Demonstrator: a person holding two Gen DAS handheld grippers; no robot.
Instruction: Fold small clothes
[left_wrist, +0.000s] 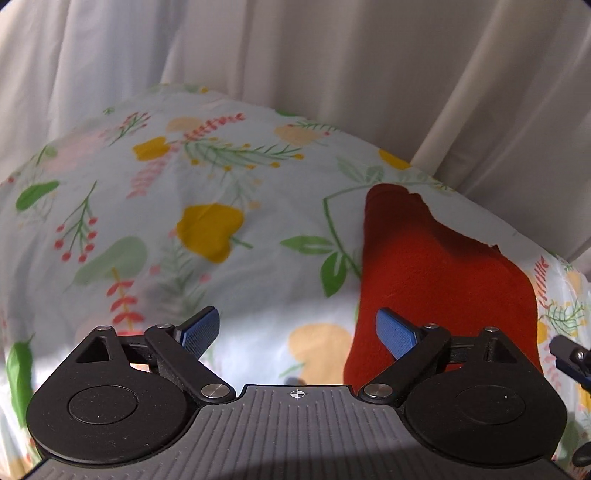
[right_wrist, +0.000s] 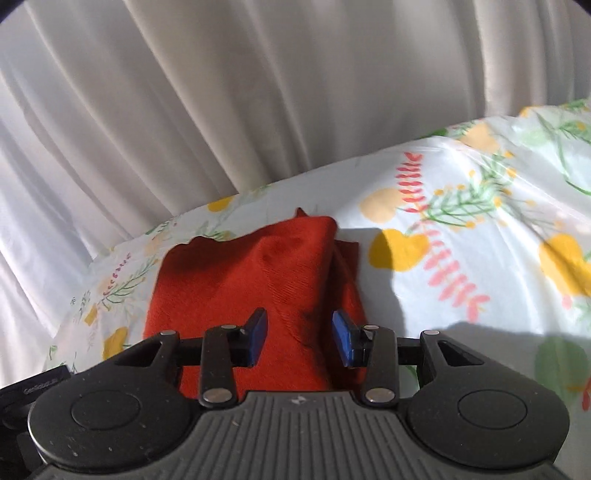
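Note:
A small red-orange knit garment (left_wrist: 439, 280) lies folded on the floral sheet; it also shows in the right wrist view (right_wrist: 251, 277). My left gripper (left_wrist: 297, 332) is open and empty; its right blue pad is over the garment's left edge and its left pad is over the sheet. My right gripper (right_wrist: 299, 338) is open and empty, its jaws standing just above the garment's near right part. The right gripper's tip (left_wrist: 569, 356) shows at the right edge of the left wrist view.
The floral sheet (left_wrist: 207, 229) with yellow, green and pink prints covers the surface; it also shows in the right wrist view (right_wrist: 461, 236). A pale pleated curtain (right_wrist: 184, 110) hangs right behind its far edge. Sunlight and shadow fall across the sheet.

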